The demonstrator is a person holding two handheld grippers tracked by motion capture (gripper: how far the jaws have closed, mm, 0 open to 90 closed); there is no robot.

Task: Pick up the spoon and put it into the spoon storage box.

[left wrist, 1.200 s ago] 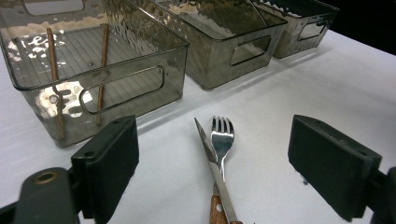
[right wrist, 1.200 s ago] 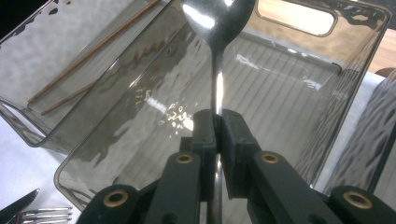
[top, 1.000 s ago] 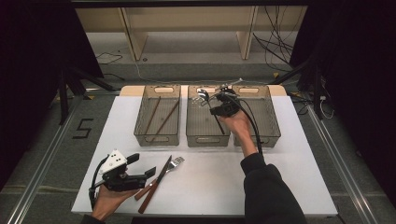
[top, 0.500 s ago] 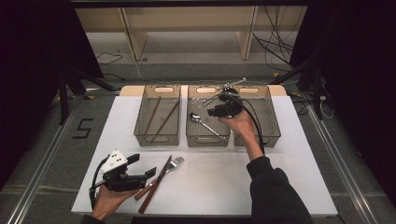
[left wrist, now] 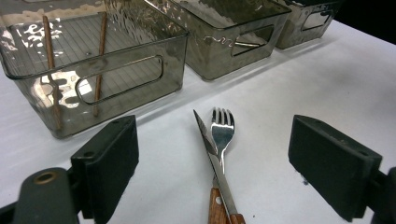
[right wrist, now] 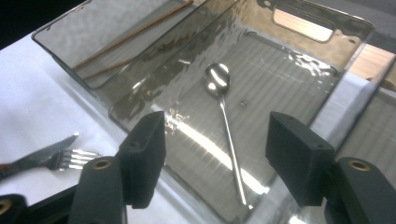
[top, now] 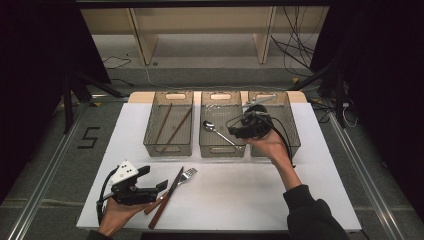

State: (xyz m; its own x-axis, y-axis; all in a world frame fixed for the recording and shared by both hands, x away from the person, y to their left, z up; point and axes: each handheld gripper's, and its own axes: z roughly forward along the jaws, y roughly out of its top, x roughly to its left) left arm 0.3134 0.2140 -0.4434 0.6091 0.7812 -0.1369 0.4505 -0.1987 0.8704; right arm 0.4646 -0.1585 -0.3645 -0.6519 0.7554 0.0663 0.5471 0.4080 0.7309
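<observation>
From above, on the white bench (top: 250, 200), three clear bins stand side by side at the far edge: the left bin (top: 168, 145) holds two brown sticks (top: 175, 129), the middle bin (top: 221, 147) holds a spoon (top: 219, 133), and the right bin (top: 290, 135) is partly behind my right hand. My right tool (top: 239, 131) hangs over the seam between the middle and right bins, pointing left toward the spoon. My left tool (top: 162, 186) rests low near the front left corner of the bench, its tips just beside a knife (top: 167, 197) and a fork (top: 180, 181) that lie crossed on the bench, wooden handles toward me. Along my left tool (left wrist: 212, 158), the jaws stand wide apart and hold nothing; the knife (left wrist: 212, 149) and fork (left wrist: 222, 128) lie between them on the bench, the blade laid over the fork's neck, both pointing at the bins. The left bin (left wrist: 116, 88) with its sticks (left wrist: 49, 65) sits ahead to the left, the middle bin (left wrist: 224, 46) beyond it. Along my right tool (right wrist: 215, 154), the jaws are likewise spread and empty, above the middle bin (right wrist: 280, 70), where the spoon (right wrist: 226, 116) lies flat on the floor, bowl away from me. The sticks (right wrist: 135, 32) lie in the next bin beyond, and the fork (right wrist: 74, 158) and knife (right wrist: 42, 156) show on the bench at lower left.
</observation>
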